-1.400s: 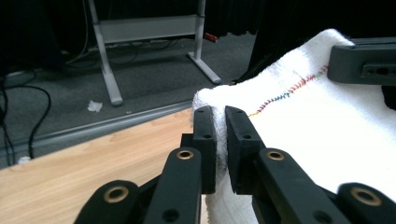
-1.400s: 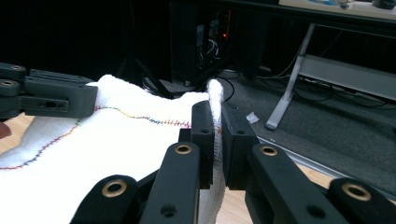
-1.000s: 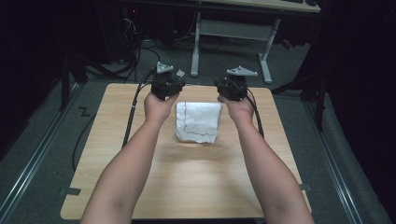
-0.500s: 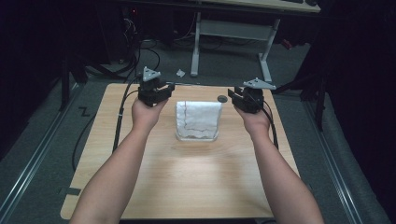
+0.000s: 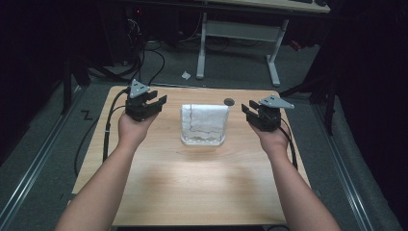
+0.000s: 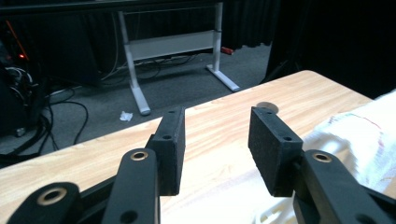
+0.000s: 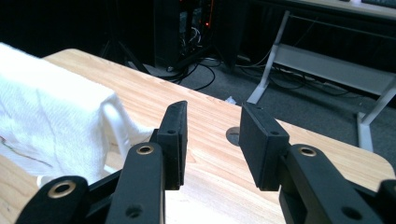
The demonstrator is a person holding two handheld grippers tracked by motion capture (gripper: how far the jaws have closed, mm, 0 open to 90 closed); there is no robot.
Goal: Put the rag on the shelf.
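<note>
The left gripper [image 5: 155, 102] hovers with its jaws apart, holding nothing, at nine o'clock of the white cloth draped over a small rack [image 5: 204, 122]. The right gripper [image 5: 249, 111], jaws likewise apart and empty, hangs at three o'clock of it. The cloth stands mid-table on the light wooden table [image 5: 192, 187], apart from both.

— What do the tools look like?
— The left gripper [image 5: 153, 104] and right gripper [image 5: 250, 112] are both black, each topped by a grey three-cornered plate. Thick rectangular pads with small holes face each other, on arms with brass-ringed pivots.
— Cables?
— A black cable [image 5: 107, 129] trails from each.
— Sleeves?
— None; forearms [image 5: 108, 187] bare.
</note>
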